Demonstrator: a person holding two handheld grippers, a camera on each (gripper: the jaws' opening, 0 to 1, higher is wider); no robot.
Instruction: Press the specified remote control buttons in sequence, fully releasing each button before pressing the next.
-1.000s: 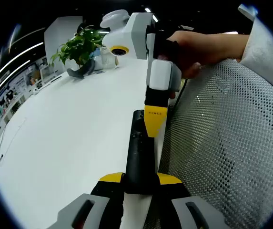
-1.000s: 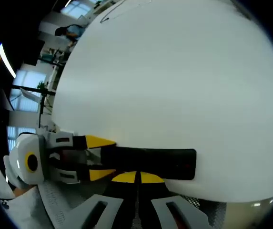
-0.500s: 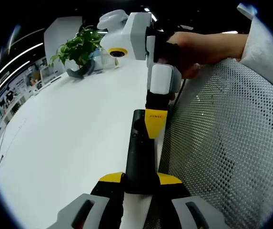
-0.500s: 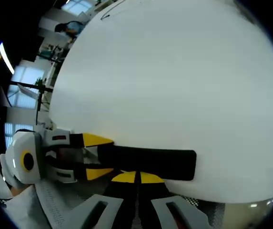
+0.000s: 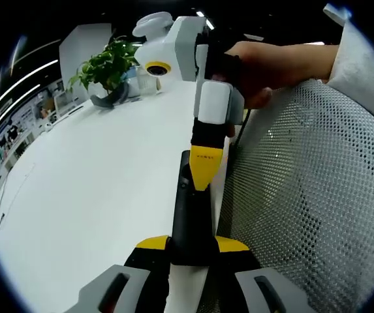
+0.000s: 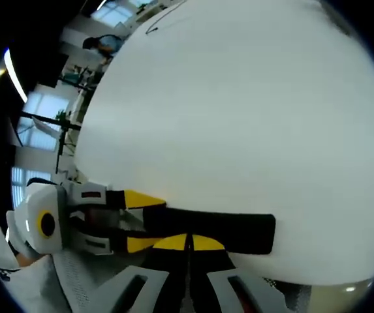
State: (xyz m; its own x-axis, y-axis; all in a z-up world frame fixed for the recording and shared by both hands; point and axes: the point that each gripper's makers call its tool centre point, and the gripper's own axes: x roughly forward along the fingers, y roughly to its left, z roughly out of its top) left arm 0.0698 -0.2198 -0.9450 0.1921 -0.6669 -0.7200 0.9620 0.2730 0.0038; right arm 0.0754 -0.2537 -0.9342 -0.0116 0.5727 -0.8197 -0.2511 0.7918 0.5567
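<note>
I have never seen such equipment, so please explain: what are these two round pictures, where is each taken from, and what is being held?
A person holds two hand-held grippers, each carrying a fisheye camera. The left gripper view looks along the left gripper, which is shut on a black remote control at the edge of a white table. The right gripper, held by a hand, touches the remote with its closed yellow tips. The right gripper view shows the same scene from that gripper. A potted plant stands far back; a mesh chair is beside the table.
</note>
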